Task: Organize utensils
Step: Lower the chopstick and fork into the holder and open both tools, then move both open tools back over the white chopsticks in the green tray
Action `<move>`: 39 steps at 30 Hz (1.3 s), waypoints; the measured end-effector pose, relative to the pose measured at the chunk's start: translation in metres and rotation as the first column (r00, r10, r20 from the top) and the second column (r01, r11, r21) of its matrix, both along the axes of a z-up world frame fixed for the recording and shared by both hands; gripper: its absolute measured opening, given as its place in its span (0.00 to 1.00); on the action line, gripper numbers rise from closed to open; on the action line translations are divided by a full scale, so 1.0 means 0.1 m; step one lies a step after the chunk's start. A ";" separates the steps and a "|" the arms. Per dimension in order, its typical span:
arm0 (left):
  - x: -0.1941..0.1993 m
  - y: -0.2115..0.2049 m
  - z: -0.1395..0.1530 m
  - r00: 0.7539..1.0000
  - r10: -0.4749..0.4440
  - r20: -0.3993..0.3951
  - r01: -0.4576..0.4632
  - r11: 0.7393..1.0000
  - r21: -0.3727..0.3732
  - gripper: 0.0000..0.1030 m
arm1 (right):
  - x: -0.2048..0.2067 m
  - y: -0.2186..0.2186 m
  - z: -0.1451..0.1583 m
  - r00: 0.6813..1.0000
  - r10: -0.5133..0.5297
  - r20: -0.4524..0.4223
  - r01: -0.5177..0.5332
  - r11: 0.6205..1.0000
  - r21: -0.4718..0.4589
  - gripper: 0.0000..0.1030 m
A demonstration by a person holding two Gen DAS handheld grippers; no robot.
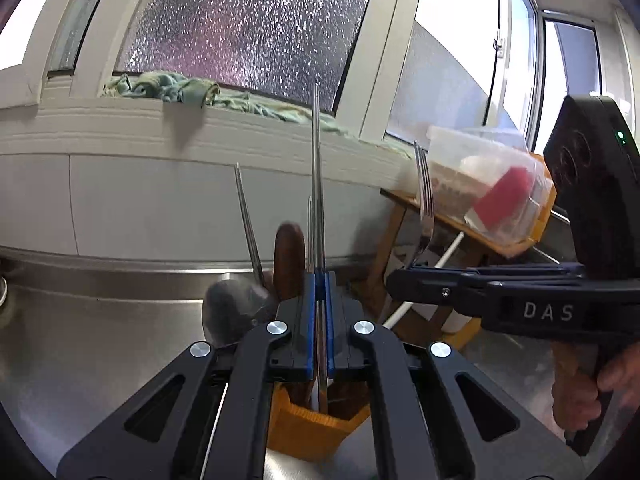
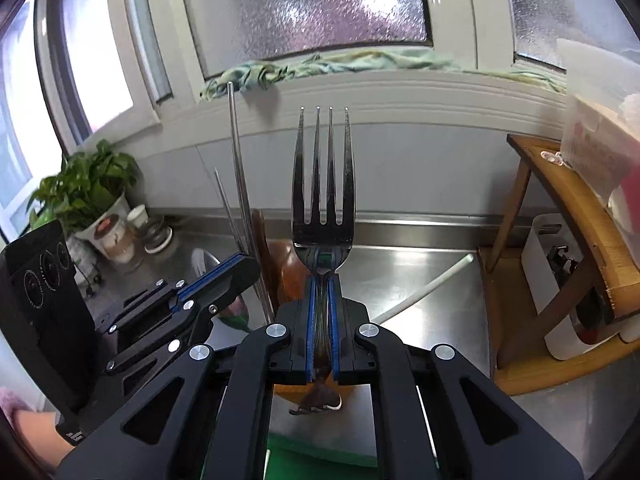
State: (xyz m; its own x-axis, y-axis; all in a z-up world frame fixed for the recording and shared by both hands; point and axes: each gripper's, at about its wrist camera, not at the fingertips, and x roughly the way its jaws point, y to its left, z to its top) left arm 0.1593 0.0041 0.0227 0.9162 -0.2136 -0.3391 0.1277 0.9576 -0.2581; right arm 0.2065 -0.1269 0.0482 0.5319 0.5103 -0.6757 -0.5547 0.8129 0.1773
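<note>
Frosted window [image 1: 248,20] above steel counter [image 1: 100,312], daylit.

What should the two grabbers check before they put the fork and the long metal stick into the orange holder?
1. Right gripper clamped on the fork: ok, pads squeeze its neck, tines up.
2. Left gripper clamped on the metal stick: ok.
3. Orange holder below the left gripper: ok, right under the jaws.
4. Room inside the holder: cannot tell, grippers hide most of the opening; a wooden handle already stands there.
5. Grippers apart: ok, but close side by side.
6. Fork handle's end over the holder: cannot tell.
</note>
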 end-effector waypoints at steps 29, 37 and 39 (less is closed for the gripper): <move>-0.65 0.28 0.39 0.999 0.041 -0.007 -0.041 0.999 -0.018 0.53 | -0.27 -0.24 0.32 0.999 -0.010 -0.050 0.011 1.000 0.020 0.78; -1.03 0.40 0.74 0.999 0.041 -0.009 -0.042 0.993 -0.107 0.92 | -0.72 -0.70 0.81 1.000 0.010 -0.008 -0.009 0.993 0.117 0.96; -1.08 0.40 0.75 0.998 0.020 -0.064 -0.029 0.991 -0.131 0.92 | -0.85 -0.75 0.80 0.998 0.055 -0.038 -0.051 0.994 0.097 0.96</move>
State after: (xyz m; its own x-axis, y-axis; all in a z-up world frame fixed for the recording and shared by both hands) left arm 0.0508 0.0445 0.0981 0.8995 -0.2381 -0.3663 0.0843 0.9173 -0.3893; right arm 0.1220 -0.2023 0.1284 0.4755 0.6009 -0.6425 -0.5874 0.7605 0.2766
